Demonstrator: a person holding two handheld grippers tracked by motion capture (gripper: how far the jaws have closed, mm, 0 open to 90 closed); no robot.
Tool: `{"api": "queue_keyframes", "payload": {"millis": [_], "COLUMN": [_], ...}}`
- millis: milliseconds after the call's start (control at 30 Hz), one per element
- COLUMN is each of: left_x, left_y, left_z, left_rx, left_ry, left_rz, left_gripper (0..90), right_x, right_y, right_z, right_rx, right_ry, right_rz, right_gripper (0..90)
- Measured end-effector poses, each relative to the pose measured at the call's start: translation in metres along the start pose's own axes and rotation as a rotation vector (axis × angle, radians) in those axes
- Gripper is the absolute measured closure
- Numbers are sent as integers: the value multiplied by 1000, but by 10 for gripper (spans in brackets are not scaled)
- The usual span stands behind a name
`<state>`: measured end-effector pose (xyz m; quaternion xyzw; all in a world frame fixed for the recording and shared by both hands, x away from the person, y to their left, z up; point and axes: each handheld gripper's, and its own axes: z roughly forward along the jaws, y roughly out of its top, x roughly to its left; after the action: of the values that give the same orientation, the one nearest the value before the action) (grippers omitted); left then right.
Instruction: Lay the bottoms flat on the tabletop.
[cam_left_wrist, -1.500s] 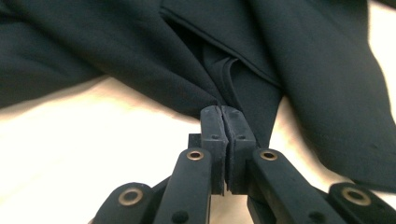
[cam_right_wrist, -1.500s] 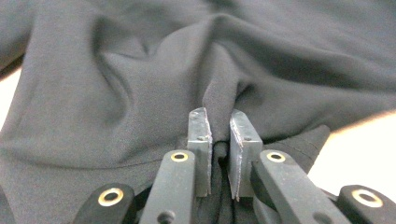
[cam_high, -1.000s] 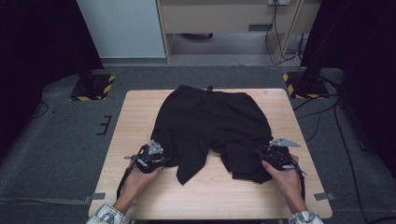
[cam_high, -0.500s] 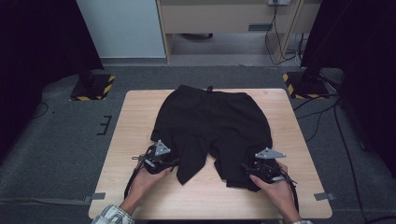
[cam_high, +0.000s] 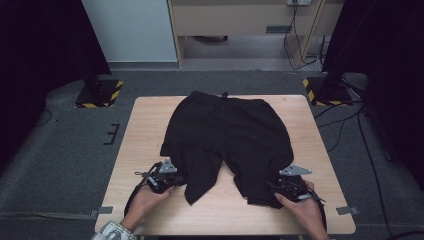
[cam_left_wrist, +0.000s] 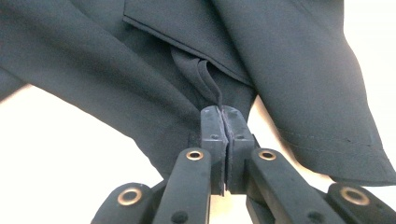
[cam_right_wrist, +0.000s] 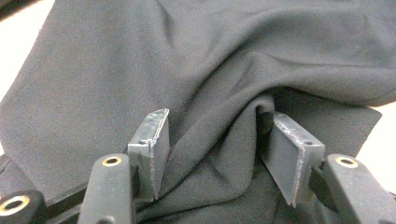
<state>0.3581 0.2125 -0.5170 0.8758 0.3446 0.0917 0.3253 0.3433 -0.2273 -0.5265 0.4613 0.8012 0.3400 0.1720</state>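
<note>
1. Item: a pair of black, thin woven fabric shorts (cam_high: 227, 132), lying flat on a pale wooden table (cam_high: 145, 130), waistband at the far edge, both leg openings toward the person.

2. Left gripper (cam_high: 165, 176): at the outer edge of the left leg. In the left gripper view its jaws stand pressed together, having just closed, with a thin fold of the leg's cloth (cam_left_wrist: 210, 86) pinched at the tips. The hem of that leg lies to the right of the jaws and a little ahead of them.

3. Right gripper (cam_high: 292, 182): at the hem of the right leg. In the right gripper view the jaws stand apart, having just narrowed, with a raised ridge of the cloth (cam_right_wrist: 219, 135) bunched between them. The pads flank the ridge but do not yet clamp it.

4. Step in hand, as judged: taking hold of the two leg ends, one per gripper, ahead of a fold or a lift. The left hold is made; the right is half made.

5. Next move, as judged: the right jaws need to close fully on the ridge, catching both layers of the leg. Then both grippers can rise together and carry the legs toward the waistband, evenly, so the cloth does not skew.
</note>
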Motion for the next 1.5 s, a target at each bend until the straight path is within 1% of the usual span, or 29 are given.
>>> {"api": "queue_keyframes", "payload": {"millis": [133,233,267,300,433,500,533,567,633,667,700,800,833,867,933,967,1000,1033,1067,1100,1167,1200,1233,1267,1300,1333,1367,1433,1500], "left_x": [-10,-17,-17,-22,-27,-29,-29,-28,-27,-27,-26,-24,-23,-21,-19,-17,-17,-15,-15,-13,-12,-12,-12,-12,-11,-11,-12,-13,-16], "left_y": [-9,-13,-13,-15,-19,-20,-20,-20,-18,-18,-15,-12,-10,-9,-3,0,0,8,8,18,29,38,43,43,58,58,74,88,99], "left_z": [-9,-13,-13,-15,-20,-22,-23,-23,-25,-25,-29,-35,-36,-36,-35,-33,-33,-28,-28,-22,-16,-11,-7,-7,3,3,16,27,35], "left_rx": [23,35,35,47,66,66,63,57,7,7,-39,-106,-129,-137,-163,-171,-171,-183,-183,-196,-208,-207,-207,-207,-207,-207,-209,-205,-204], "left_ry": [-35,-42,-42,-52,-68,-64,-52,-41,-16,-16,5,23,32,38,60,64,64,71,71,73,74,68,71,71,58,58,58,32,25], "left_rz": [11,36,36,56,65,61,57,55,43,43,24,7,-5,-8,-19,-23,-23,-24,-24,-21,-18,-10,-8,-8,-2,-2,14,16,30], "left_gripper": [873,867,867,867,862,822,779,719,642,599,561,546,548,549,547,545,541,540,537,534,533,533,533,536,540,542,545,553,552], "right_x": [-2,-3,-3,-2,-3,-3,-3,-3,-3,-3,-2,-1,-1,0,1,1,1,1,1,1,2,2,3,4,5,5,5,5,5], "right_y": [-3,-3,-3,-3,-4,-5,-6,-6,-6,-6,-5,-5,-6,-8,-11,-13,-14,-14,-13,-14,-14,-14,-14,-14,-14,-14,-14,-14,-14], "right_z": [-4,-4,-4,-4,-5,-6,-6,-7,-9,-9,-12,-24,-26,-30,-33,-34,-33,-33,-32,-30,-27,-25,-23,-23,-22,-21,-21,-19,-17], "right_rx": [1,1,1,3,4,1,1,3,6,6,-3,-31,-39,-41,-28,-22,-21,-20,-18,-17,-5,-3,-6,-2,-2,-4,-4,-11,-19], "right_ry": [-2,-1,-1,-3,3,1,3,6,12,12,12,12,11,14,16,15,17,17,17,18,18,20,18,20,18,16,14,14,21], "right_rz": [11,16,16,13,14,15,10,16,30,30,21,23,21,17,15,3,6,7,6,-2,3,-6,-9,-14,-18,-20,-21,-28,-33], "right_gripper": [434,431,431,431,432,431,431,429,419,419,416,423,431,442,451,457,463,471,484,500,507,513,517,520,530,538,549,624,686]}}
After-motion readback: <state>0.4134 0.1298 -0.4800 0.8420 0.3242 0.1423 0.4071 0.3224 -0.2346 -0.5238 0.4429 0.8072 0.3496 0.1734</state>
